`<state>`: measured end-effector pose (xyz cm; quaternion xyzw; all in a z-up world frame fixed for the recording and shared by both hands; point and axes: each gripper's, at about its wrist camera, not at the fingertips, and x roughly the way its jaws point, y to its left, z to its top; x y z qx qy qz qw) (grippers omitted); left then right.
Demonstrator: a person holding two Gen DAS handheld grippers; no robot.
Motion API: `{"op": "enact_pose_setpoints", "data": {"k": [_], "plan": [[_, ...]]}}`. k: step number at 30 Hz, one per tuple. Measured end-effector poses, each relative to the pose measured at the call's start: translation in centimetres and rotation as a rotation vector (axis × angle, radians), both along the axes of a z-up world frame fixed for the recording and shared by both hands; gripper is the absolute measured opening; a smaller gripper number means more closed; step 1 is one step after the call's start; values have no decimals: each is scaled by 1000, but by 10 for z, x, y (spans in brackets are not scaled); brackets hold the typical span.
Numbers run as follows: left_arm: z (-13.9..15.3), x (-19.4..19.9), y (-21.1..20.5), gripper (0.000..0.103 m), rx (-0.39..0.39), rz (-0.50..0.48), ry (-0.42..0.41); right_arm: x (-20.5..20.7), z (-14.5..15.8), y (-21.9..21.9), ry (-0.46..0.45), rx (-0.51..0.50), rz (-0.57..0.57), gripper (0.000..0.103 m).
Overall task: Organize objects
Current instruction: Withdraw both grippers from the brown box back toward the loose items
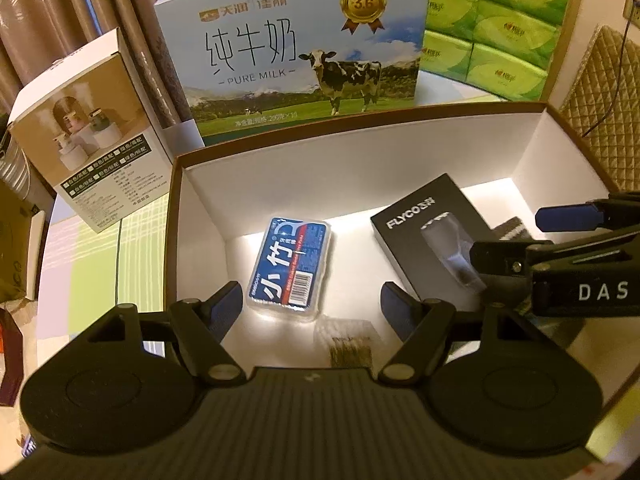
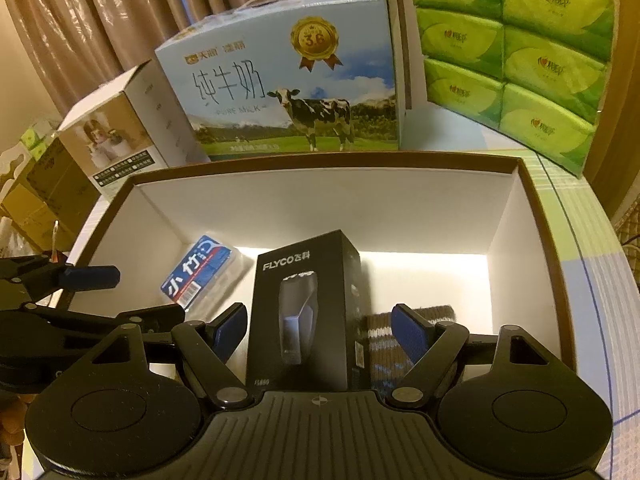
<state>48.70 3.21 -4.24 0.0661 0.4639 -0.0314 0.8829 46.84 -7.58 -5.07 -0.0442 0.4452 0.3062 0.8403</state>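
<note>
Brown curtains hang behind our table, where a blue milk carton with a cow print and stacked green tissue packs sit at 12 and 1 o'clock. We've got the big white-lined cardboard box up front as the collecting bin. Lying flat inside: the blue clear-plastic floss pick case at 10 o'clock, black FLYCO shaver box dead centre, brown striped knit cloth beside it. Our left gripper and right gripper both hang spread wide and empty, hovering over their drops.
</note>
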Motion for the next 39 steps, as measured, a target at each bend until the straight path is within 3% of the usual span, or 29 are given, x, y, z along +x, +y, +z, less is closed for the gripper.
{"op": "enact_pose_setpoints", "data": {"k": [21,31,39], "plan": [[54,-108,18,73,-160,94,-106,-87,49,-52,-73,94,13,77],[69,-159,29,73,-182,140,-130,-123,59,-66,-92,107,49,78],[63,-193,41,73,-176,174,-101,-146,53,-75,-79,94,71,78]]}}
